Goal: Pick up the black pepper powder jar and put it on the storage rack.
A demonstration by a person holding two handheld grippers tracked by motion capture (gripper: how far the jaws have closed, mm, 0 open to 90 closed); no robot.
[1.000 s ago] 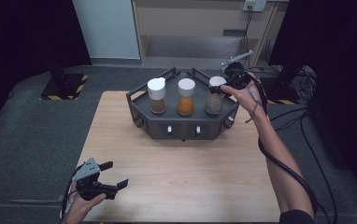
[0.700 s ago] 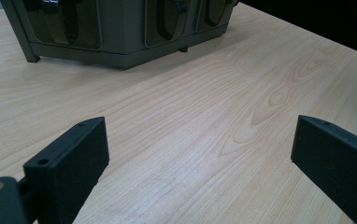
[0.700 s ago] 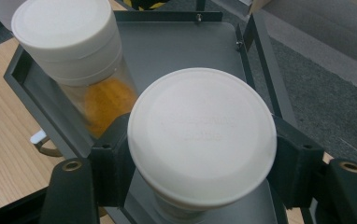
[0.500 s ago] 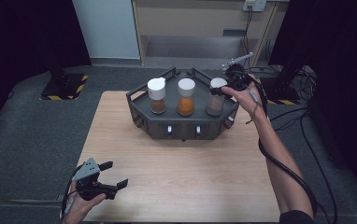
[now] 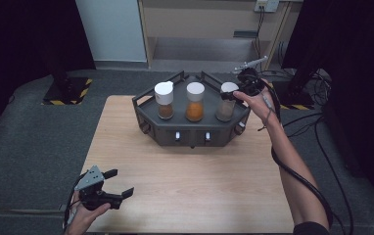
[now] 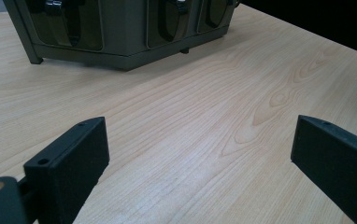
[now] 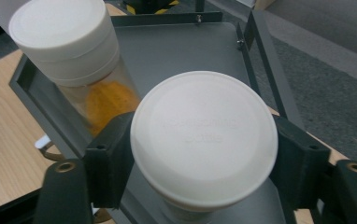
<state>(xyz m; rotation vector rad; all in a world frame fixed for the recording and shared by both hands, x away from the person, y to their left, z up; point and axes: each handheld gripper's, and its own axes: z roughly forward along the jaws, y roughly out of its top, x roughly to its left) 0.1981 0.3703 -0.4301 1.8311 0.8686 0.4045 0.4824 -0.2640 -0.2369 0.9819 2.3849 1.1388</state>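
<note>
Across the middle of my high view lies the wooden table [image 5: 199, 191], pale and grained, with grey carpet around it. At its far edge stands the dark grey rack [image 5: 191, 128], an angular tray with raised rails and small handles along its front face; my left gripper view catches its lower front [image 6: 120, 37] beyond bare wood.

Three clear jars with white lids stand upright in a row on that rack. I see the leftmost jar [image 5: 164, 100] holding a brown powder, the middle jar [image 5: 195, 101] holding an orange one, and the right jar [image 5: 226, 104] holding a duller brown fill. The right jar sits at the rack's right end, and that is where I am working.

My right gripper [image 5: 238, 91] reaches in from the right at lid height. In my right gripper view the white lid [image 7: 204, 137] sits squarely between the two black jaws, one on either side of its rim and touching it; the jaws have just been easing apart a little, yet they remain against the lid, pinching it. The orange jar [image 7: 74, 60] stands just behind.

My left gripper [image 5: 116, 183] rests low over the table's near left corner, well apart from the rack, its jaws spread wide with bare wood between them.
</note>
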